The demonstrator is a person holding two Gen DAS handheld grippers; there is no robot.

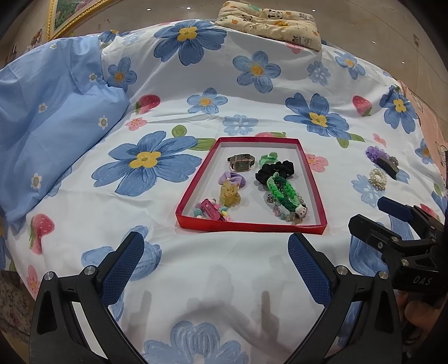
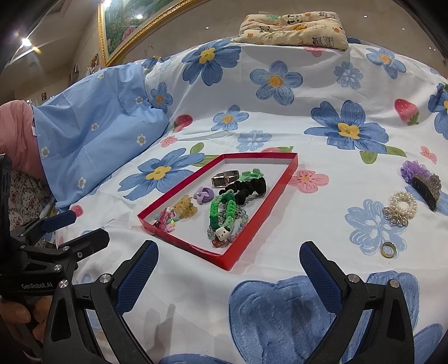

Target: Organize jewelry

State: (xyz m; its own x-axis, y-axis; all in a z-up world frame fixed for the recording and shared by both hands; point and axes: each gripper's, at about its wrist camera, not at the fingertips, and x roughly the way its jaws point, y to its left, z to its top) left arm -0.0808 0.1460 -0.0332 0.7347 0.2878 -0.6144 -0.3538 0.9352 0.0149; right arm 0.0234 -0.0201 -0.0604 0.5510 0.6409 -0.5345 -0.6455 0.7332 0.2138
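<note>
A shallow red tray (image 1: 252,225) (image 2: 184,242) lies on the flowered bedsheet. It holds a watch (image 1: 241,163) (image 2: 224,178), a black scrunchie (image 1: 275,170) (image 2: 249,187), a green braided band (image 1: 282,193) (image 2: 221,208), a beaded bracelet and several hair clips. Outside the tray to the right lie a pearl hair tie (image 1: 377,179) (image 2: 400,208), a dark claw clip with a purple flower (image 1: 385,161) (image 2: 422,182) and a gold ring (image 2: 388,249). My left gripper (image 1: 215,252) is open and empty, in front of the tray. My right gripper (image 2: 228,260) is open and empty, near the tray's front right corner.
A blue pillow (image 1: 47,126) (image 2: 95,123) lies at the left. A patterned cushion (image 1: 271,23) (image 2: 294,28) sits at the far edge of the bed. A framed picture (image 2: 134,25) hangs behind.
</note>
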